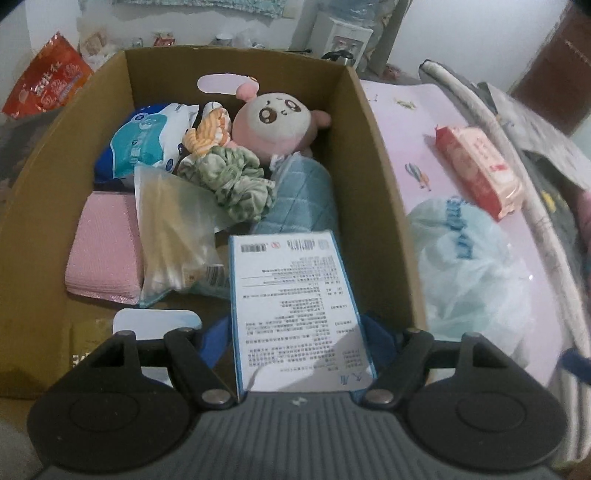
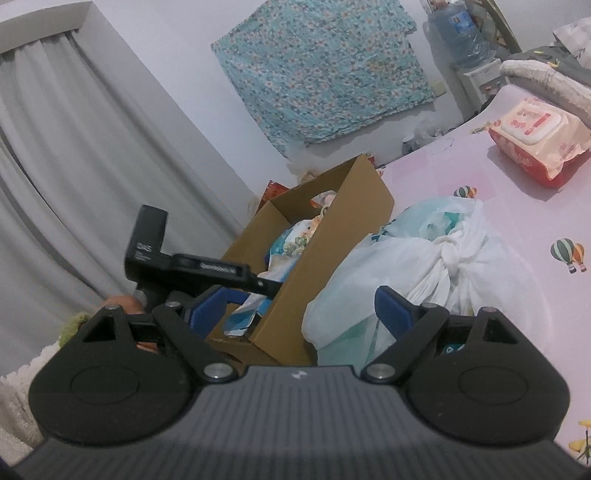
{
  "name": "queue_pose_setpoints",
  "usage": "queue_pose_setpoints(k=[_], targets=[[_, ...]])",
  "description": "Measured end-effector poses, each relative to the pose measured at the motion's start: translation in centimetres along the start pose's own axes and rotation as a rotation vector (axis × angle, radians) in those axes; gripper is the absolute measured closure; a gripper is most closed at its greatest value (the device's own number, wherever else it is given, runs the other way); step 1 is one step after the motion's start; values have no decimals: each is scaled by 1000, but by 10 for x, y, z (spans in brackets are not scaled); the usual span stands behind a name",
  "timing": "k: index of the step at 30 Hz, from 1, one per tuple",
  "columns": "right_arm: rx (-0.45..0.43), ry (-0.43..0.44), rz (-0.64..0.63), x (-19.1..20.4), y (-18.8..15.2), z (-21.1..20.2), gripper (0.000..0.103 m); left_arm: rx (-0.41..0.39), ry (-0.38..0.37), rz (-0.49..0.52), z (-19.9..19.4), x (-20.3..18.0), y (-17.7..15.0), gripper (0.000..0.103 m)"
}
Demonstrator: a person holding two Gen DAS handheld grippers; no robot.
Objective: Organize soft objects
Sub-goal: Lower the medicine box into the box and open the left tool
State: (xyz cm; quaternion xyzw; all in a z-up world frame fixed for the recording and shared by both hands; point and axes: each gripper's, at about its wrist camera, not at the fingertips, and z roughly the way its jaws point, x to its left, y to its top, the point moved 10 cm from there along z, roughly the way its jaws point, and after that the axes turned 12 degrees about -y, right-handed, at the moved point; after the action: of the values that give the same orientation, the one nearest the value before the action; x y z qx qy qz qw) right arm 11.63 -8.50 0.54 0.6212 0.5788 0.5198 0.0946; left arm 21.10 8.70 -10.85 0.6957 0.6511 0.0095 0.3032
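A long grey curtain (image 2: 55,155) hangs beside a plain white wall (image 2: 177,88) where a blue flowery cloth (image 2: 321,70) is pinned, near a big clear water bottle (image 2: 458,29).

Print on the white box (image 1: 295,295) is too small to read, and the box hides both blue fingertips (image 1: 212,338). The red packet (image 1: 44,88) is cut off at the left edge.

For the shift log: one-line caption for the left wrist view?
Left gripper holds a printed box over the cardboard box of soft items.
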Motion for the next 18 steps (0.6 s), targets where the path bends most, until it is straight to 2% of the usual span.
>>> queue_pose_setpoints(k=[5, 12, 18], targets=[[10, -5, -1, 3, -4, -1, 15, -27, 16, 45, 4, 1, -5, 26], [19, -7, -16, 8, -7, 0, 15, 8, -5, 31, 2, 2, -13, 25], [29, -7, -23, 13, -10, 3, 15, -77, -40, 13, -26, -2, -10, 24]])
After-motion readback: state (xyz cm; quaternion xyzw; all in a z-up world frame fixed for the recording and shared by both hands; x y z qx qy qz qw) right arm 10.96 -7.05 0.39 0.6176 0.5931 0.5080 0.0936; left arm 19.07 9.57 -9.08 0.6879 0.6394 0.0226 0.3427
